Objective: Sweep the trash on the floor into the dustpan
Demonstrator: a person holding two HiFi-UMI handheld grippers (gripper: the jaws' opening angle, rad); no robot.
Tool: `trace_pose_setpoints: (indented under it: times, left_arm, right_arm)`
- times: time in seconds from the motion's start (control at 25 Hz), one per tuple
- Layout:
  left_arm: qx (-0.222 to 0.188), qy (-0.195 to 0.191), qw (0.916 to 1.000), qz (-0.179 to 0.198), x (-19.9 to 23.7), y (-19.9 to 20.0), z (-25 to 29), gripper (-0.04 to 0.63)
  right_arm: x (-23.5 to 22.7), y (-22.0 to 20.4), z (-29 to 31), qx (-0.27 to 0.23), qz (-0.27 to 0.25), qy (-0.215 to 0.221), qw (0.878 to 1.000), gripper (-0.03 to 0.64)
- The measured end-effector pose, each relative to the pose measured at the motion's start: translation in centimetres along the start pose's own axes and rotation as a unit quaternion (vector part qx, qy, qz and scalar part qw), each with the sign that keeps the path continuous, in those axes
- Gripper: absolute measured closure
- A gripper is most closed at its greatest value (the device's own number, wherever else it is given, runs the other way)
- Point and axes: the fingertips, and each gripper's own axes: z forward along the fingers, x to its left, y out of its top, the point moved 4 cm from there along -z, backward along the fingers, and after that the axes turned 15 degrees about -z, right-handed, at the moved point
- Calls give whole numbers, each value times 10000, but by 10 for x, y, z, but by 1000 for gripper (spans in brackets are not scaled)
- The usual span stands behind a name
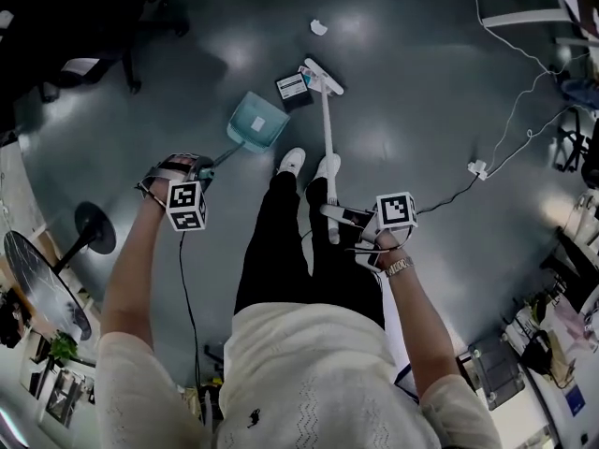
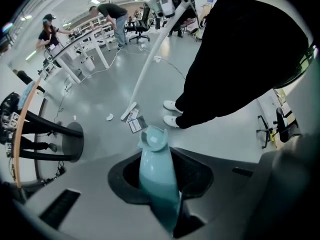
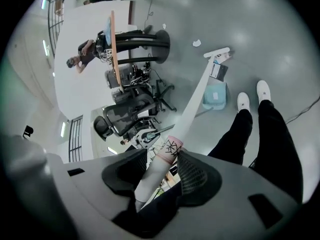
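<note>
Here, the person stands on a glossy grey floor (image 1: 412, 82) with both bare forearms reaching forward and down out of cream knit sleeves. The left arm stretches out straight and away from the body. The right is bent closer in beside the right leg, with a metal band on its wrist. The left hand-held gripper (image 1: 198, 166) (image 2: 160, 176) is clenched on the smooth, rounded teal plastic handle of the dustpan (image 1: 257, 122) (image 2: 152, 139). The handle runs up between the two dark, ribbed pads. The pan is a shallow, flat-bottomed scoop resting on the floor ahead of the left shoe, mouth turned away from the person. The right hand-held gripper (image 1: 354, 221) (image 3: 160, 171) is closed round the broom (image 1: 328, 129) (image 3: 200, 91), gripping its round white stick just below a pink band with black marks. The stick slants forward past the white shoes (image 1: 309, 164) to a narrow white bar-shaped head on the floor. A flat dark packet (image 1: 295, 90) (image 2: 135, 125) (image 3: 218, 70) with a pale label lies between the broom head and the dustpan's mouth, just beside both. A crumpled white paper scrap (image 1: 319, 27) (image 2: 110, 117) (image 3: 197, 43) lies on the floor beyond the broom head, apart from it. A thin pale cable (image 1: 510, 129) trails over the floor to the person's right.
</note>
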Motion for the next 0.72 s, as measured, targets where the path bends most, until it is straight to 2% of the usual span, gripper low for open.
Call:
trace_pose_setpoints:
  times: [0.12,0.28,0.48,0.64,0.72]
  left_arm:
    - [277,181,9994,103,13,-15,3,502]
    - [200,350,9985,368,13,-6,11,502]
    - [-86,435,9984,343,10,21,14,502]
    - [-126,425,9988,229,9,21,16,502]
    - [-150,431,9989,123,9,21,16,502]
  right_arm:
    - [13,-23,28,132,248,98,9996,416]
    - [34,-54,54,452,729,171,9962,416]
    - [49,-85,62,957,622,89,9934,416]
    - [64,-98,63,1261,506,198,9905,414]
    - [70,-96,60,1238,471,232,9909,414]
